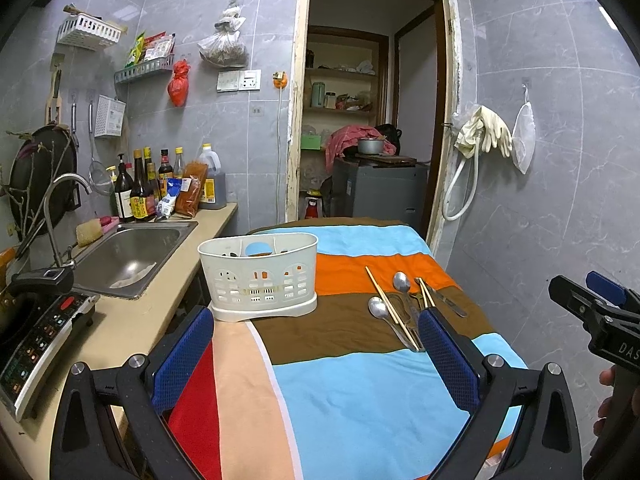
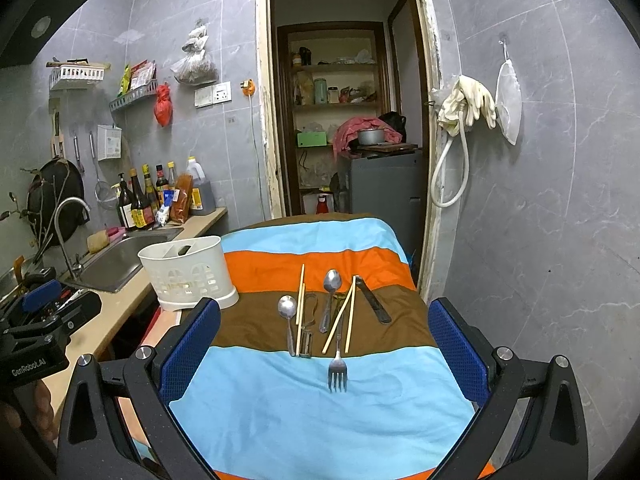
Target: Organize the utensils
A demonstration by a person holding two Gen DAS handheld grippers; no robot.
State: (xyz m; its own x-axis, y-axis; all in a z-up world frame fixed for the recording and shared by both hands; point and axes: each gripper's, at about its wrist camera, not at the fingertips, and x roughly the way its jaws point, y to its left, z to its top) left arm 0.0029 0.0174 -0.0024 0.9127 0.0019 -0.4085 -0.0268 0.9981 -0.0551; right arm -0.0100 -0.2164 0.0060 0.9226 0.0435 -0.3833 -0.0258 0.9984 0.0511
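A white slotted utensil holder (image 1: 258, 276) (image 2: 188, 272) stands at the left edge of the striped cloth. Utensils lie in a row on the brown stripe: two spoons (image 2: 287, 312) (image 2: 331, 286), chopsticks (image 2: 300, 308) (image 2: 345, 320), a fork (image 2: 338, 368), a peeler (image 2: 308, 320) and a dark knife (image 2: 374, 300). In the left wrist view the spoons (image 1: 401, 282) and chopsticks (image 1: 390, 306) sit ahead of the right fingertip. My left gripper (image 1: 316, 344) is open and empty, held above the cloth. My right gripper (image 2: 324, 340) is open too, with the utensils ahead between its fingers.
The striped cloth (image 2: 320, 420) covers a table. To the left runs a counter with a steel sink (image 1: 128, 256), a faucet (image 1: 56, 208), sauce bottles (image 1: 140, 192) and an induction cooker (image 1: 36, 340). A doorway (image 1: 372, 120) opens behind; tiled wall on the right.
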